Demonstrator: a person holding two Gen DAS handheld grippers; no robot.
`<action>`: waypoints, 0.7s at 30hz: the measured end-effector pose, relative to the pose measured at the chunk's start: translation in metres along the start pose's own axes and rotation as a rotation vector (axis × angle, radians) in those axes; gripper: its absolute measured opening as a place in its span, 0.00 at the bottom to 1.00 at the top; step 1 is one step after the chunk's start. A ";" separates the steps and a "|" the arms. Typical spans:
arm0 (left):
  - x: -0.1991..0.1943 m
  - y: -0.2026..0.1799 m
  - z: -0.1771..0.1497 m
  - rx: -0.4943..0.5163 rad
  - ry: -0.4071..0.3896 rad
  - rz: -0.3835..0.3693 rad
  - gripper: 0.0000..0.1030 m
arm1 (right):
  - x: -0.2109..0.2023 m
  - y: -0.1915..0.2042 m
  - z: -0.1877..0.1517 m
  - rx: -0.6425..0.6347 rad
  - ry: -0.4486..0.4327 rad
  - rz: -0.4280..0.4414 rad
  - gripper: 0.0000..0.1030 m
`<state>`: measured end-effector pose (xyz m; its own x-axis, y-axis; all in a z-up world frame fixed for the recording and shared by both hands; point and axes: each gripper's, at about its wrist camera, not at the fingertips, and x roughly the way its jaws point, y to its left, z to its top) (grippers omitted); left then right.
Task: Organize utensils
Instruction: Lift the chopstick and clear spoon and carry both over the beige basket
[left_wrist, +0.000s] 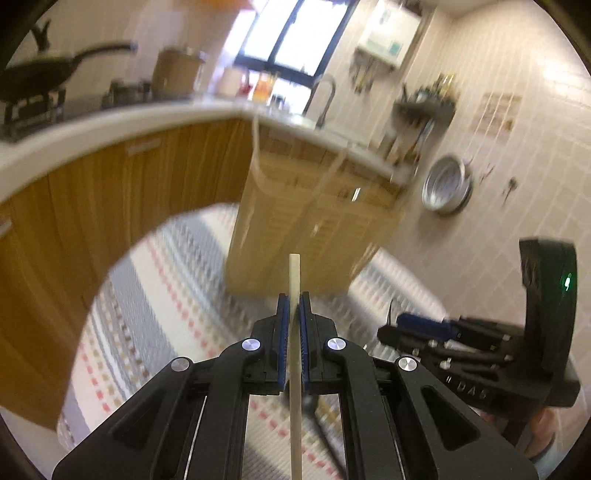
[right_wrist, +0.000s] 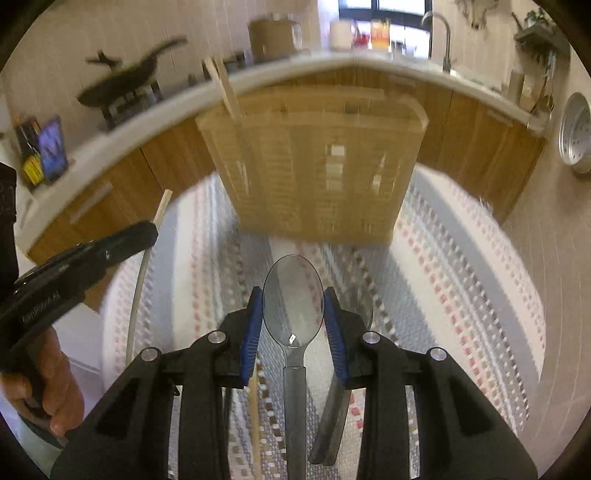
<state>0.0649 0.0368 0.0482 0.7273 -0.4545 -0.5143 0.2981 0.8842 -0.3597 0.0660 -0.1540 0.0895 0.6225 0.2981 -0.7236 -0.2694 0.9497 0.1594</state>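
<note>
The left gripper (left_wrist: 294, 299) has its blue-padded fingers (left_wrist: 282, 314) pressed tight on one pale chopstick (left_wrist: 294, 273), whose tip pokes up just past them at the centre of the left wrist view. The right gripper (right_wrist: 293, 299) holds one clear plastic spoon (right_wrist: 293, 295) by the sides of its bowl, fingers (right_wrist: 252, 328) narrow around it, the handle running down to the bottom edge. Beneath that gripper lie one more chopstick (right_wrist: 255, 406) and one dark flat utensil (right_wrist: 332, 421), blurred, on the striped cloth (right_wrist: 461, 280) covering the table. Beyond, at upper centre, stands one slatted wooden utensil holder (right_wrist: 317, 158) with two chopsticks (right_wrist: 225, 88) sticking out of its upper left corner. At lower left of the right wrist view, one hand (right_wrist: 51, 373) grips the left gripper's handle.
</note>
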 end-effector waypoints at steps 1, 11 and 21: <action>-0.006 -0.006 0.007 0.004 -0.038 -0.006 0.03 | -0.006 -0.006 0.004 -0.001 -0.023 0.004 0.29; -0.043 -0.042 0.083 0.039 -0.368 -0.039 0.03 | -0.048 -0.023 0.059 0.075 -0.318 0.080 0.29; -0.017 -0.056 0.136 0.122 -0.603 -0.043 0.03 | -0.043 -0.040 0.132 0.159 -0.571 0.108 0.29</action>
<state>0.1198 0.0097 0.1826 0.9238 -0.3805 0.0421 0.3778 0.8886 -0.2602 0.1468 -0.1924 0.2029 0.9058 0.3561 -0.2295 -0.2675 0.9008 0.3419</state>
